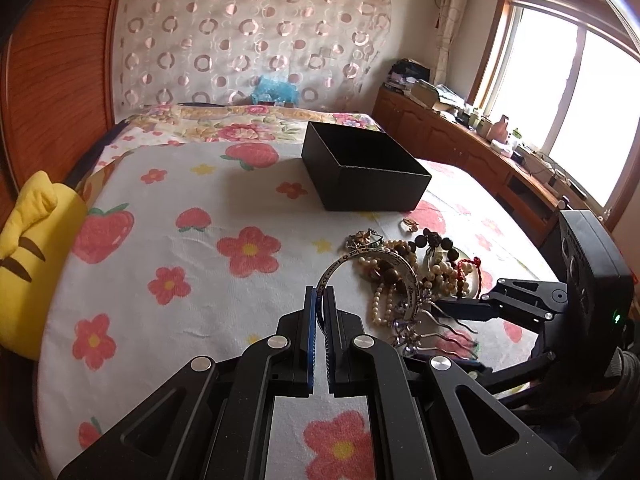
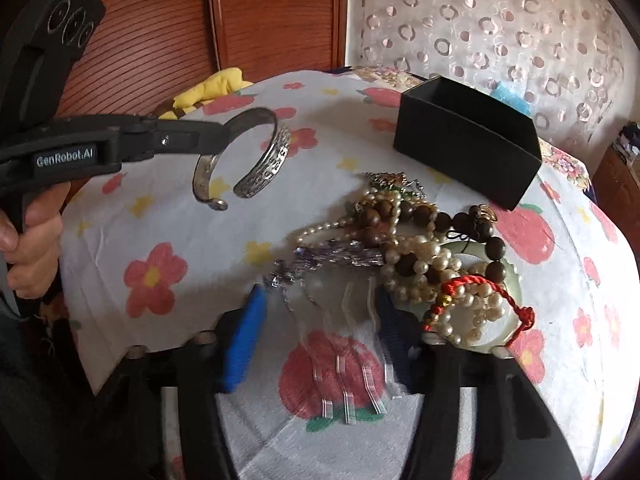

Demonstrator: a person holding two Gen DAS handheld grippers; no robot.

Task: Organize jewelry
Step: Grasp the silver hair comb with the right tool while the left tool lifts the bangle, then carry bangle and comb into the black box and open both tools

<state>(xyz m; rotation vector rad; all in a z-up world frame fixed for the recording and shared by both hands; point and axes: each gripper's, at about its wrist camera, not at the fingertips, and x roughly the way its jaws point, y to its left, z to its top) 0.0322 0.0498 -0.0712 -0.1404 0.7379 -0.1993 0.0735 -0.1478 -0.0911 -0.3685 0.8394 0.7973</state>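
Observation:
My left gripper (image 1: 319, 300) is shut on a silver cuff bangle (image 1: 376, 266) and holds it above the bed; the right wrist view shows it too (image 2: 260, 156), hanging from the left gripper (image 2: 220, 136). A jewelry pile (image 1: 416, 272) of pearl strands, brown beads, a red cord bracelet and a jade bangle lies on the flowered cover, also in the right wrist view (image 2: 420, 248). My right gripper (image 2: 316, 320) is open around a clear hair comb (image 2: 348, 364) at the pile's near edge, blurred by motion. An open black box (image 1: 360, 168) stands beyond the pile (image 2: 468, 136).
A yellow plush toy (image 1: 32, 256) lies at the bed's left edge by the wooden headboard (image 1: 52, 80). A wooden cabinet (image 1: 480, 148) with clutter runs under the window on the right. A patterned curtain (image 1: 248, 32) hangs behind the bed.

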